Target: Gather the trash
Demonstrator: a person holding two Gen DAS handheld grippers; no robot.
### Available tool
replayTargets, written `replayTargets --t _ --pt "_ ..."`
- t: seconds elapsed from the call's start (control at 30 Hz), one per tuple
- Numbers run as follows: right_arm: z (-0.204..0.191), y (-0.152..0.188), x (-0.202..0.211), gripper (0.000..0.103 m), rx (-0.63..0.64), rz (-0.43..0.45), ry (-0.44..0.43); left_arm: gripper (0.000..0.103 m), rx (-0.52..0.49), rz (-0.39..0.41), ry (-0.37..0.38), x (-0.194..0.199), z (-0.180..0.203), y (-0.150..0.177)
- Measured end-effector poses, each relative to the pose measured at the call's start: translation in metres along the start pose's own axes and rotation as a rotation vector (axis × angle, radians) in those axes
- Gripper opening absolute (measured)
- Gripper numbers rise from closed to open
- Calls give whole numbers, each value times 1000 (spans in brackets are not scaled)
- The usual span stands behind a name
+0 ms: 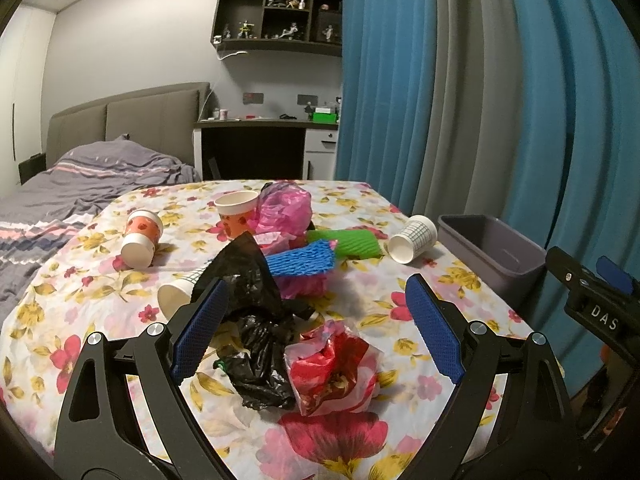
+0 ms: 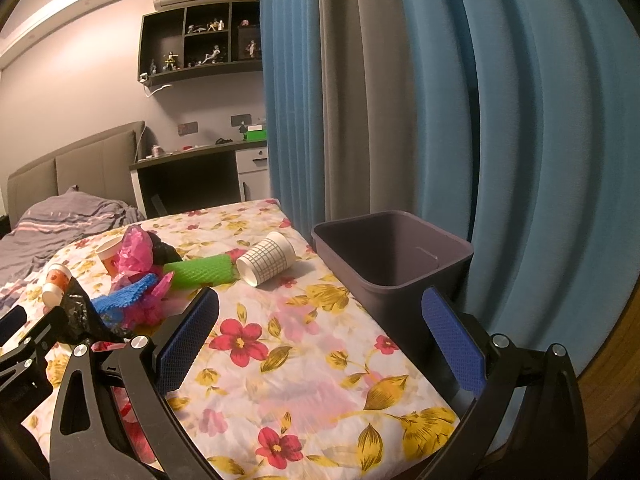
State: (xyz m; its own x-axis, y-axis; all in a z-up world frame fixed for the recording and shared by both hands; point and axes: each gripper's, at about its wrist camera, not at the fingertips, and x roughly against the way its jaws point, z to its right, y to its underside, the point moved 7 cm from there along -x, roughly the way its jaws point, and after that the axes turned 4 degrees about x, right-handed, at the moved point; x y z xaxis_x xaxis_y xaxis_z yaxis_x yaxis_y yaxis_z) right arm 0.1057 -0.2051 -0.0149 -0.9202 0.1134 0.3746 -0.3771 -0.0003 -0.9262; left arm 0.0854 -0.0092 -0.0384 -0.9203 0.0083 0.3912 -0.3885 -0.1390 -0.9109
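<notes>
Trash lies on a floral tablecloth [image 1: 352,440]. My left gripper [image 1: 318,312] is open, its blue pads on either side of a crumpled black plastic bag [image 1: 256,344] and a red wrapper [image 1: 332,368]. Beyond these lie blue foam netting [image 1: 300,260], green foam netting [image 1: 344,242], a pink bag [image 1: 284,208] and several paper cups, among them a checked cup [image 1: 412,238]. A grey bin [image 2: 392,256] stands at the table's right edge. My right gripper [image 2: 320,320] is open over bare cloth, its right pad close in front of the bin. The checked cup [image 2: 266,262] lies ahead of it.
Blue and grey curtains [image 2: 440,100] hang right behind the bin. A bed with grey covers [image 1: 80,188] stands left of the table. A desk [image 1: 256,144] and a wall shelf [image 1: 280,16] are at the back. Wooden floor [image 2: 616,360] shows at the right.
</notes>
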Motion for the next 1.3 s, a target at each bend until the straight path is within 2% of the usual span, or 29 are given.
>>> replayTargets --t 0.3,0.63,0.73,0.8,0.83,0.9,1.0,1.1,1.17,1.3 --pt "-2 1 -8 98 -12 -4 -21 89 4 -5 10 -3 -6 8" --pt "-10 12 -18 98 -4 -21 -77 87 24 -73 70 -6 -21 36" --pt "-18 15 -19 98 6 -24 -102 78 20 -123 90 -16 -18 43" --pt "-21 17 -20 98 12 -24 -114 66 17 -148 101 -22 -15 46" --pt "-23 18 -20 98 15 -28 -122 63 7 -160 103 -25 -12 48" --pt "-27 20 -22 98 24 -38 -136 45 -14 -187 109 -31 -7 52" --pt "-33 24 -24 98 39 -46 -153 27 -26 -214 114 -36 -5 56" --pt "-37 27 -25 98 43 -50 -162 23 -16 -214 122 -38 -6 56" --pt "-38 28 -26 98 45 -53 -164 16 -8 -202 129 -36 -6 53" --pt "-42 31 -29 98 46 -60 -173 14 53 -133 158 -18 -12 31"
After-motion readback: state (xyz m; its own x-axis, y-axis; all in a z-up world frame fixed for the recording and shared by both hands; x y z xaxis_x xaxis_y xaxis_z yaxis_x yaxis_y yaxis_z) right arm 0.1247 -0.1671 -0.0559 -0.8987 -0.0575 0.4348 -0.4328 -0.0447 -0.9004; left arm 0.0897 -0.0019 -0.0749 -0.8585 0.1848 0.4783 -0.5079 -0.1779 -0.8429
